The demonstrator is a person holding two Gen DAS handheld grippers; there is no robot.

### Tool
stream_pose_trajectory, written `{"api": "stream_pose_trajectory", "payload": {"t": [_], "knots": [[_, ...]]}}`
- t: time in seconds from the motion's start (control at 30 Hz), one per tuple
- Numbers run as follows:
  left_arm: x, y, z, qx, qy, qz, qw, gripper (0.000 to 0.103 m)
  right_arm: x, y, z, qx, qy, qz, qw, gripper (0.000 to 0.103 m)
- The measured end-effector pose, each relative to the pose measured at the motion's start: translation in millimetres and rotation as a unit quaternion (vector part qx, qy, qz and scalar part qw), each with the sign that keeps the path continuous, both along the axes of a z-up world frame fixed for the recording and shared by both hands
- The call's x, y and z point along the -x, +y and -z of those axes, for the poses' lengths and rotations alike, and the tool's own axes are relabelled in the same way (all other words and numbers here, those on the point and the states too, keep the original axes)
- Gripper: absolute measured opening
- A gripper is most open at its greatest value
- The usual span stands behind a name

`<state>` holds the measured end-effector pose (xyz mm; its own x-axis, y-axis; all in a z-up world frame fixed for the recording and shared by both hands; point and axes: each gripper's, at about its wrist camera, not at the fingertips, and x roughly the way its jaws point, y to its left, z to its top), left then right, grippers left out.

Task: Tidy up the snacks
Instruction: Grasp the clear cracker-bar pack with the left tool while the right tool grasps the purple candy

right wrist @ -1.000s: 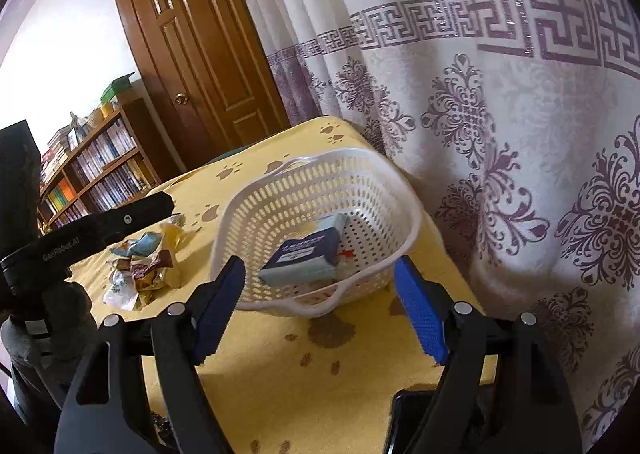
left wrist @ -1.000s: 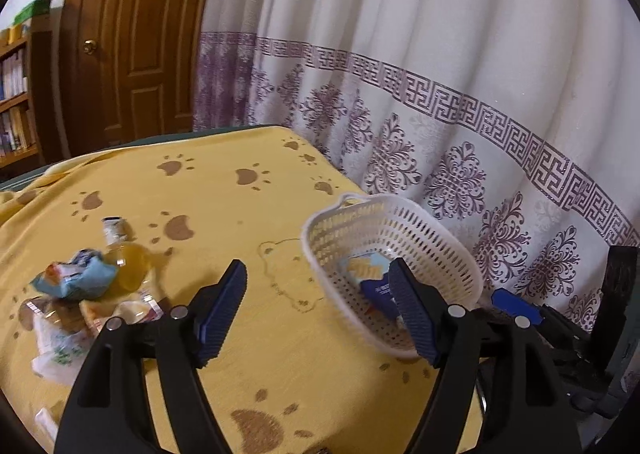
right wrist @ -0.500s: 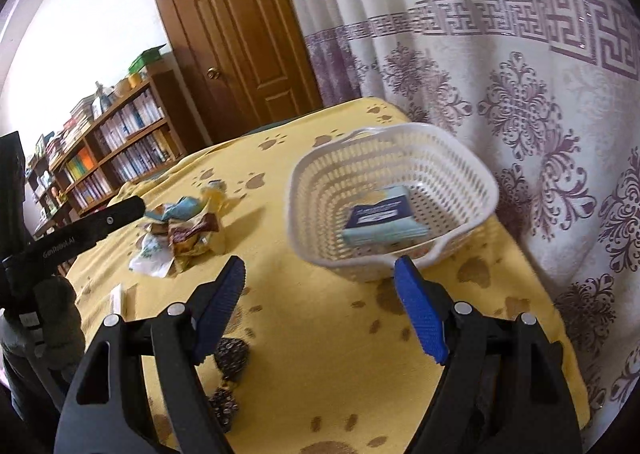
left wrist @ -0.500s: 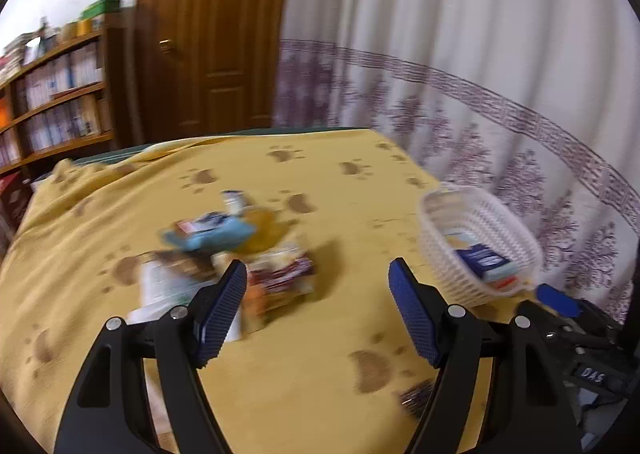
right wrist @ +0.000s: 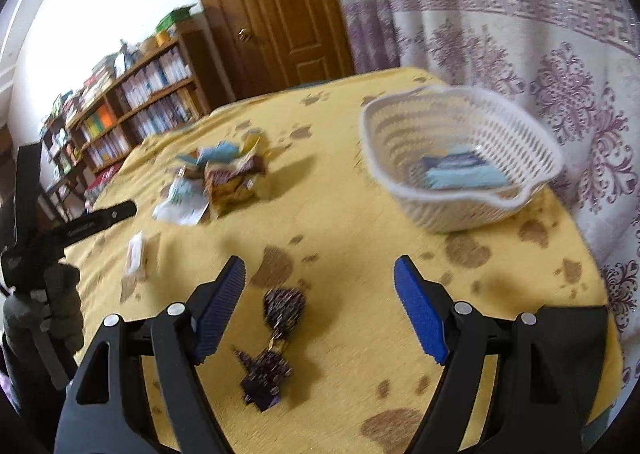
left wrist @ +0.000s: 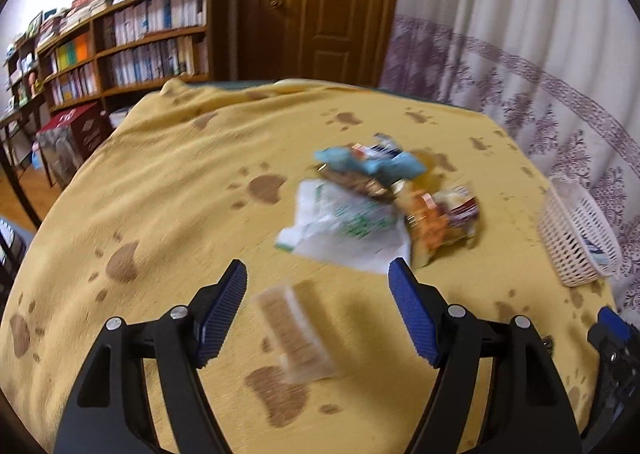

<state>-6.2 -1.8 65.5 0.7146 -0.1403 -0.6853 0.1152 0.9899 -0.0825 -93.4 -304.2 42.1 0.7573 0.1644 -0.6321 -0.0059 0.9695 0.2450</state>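
Note:
A heap of snack packets [left wrist: 376, 197] lies mid-table on the yellow paw-print cloth. A clear-wrapped cracker bar [left wrist: 294, 330] lies alone below and between the open jaws of my left gripper [left wrist: 318, 294], which holds nothing. The white plastic basket [right wrist: 460, 141] stands at the right with a dark blue packet [right wrist: 452, 163] and a pale blue one inside; its edge shows at the right of the left wrist view [left wrist: 576, 242]. My right gripper [right wrist: 320, 290] is open and empty over two dark purple wrapped sweets [right wrist: 276, 338]. The heap [right wrist: 220, 173] lies to its far left.
A patterned curtain [right wrist: 540, 33] hangs close behind the basket and the table's right edge. A bookshelf [left wrist: 120, 41] and a brown door [left wrist: 320, 5] stand beyond the far edge. The left gripper's black body [right wrist: 52, 242] shows at the left of the right wrist view.
Both grippers swung left, away from the basket. The left now faces the snack heap and the cracker bar; the right now has the purple sweets below it. Jaws stayed as wide.

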Motion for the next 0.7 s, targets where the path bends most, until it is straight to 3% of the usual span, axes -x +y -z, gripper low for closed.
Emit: {"api": "stream_pose_trajectory", "payload": {"t": [0.5, 0.7], "knots": [[-8.3, 26.6, 43.4, 0.027, 0.069, -0.036, 0.9966, 0.073, -9.4, 39.0, 20.9, 0.019, 0.032, -0.034, 0.999, 0.078], [-9.6, 27.1, 46.9, 0.02, 0.062, -0.039, 0.9971, 0.07, -13.8, 46.0, 25.9, 0.032, 0.037, -0.036, 0.998, 0.078]]}}
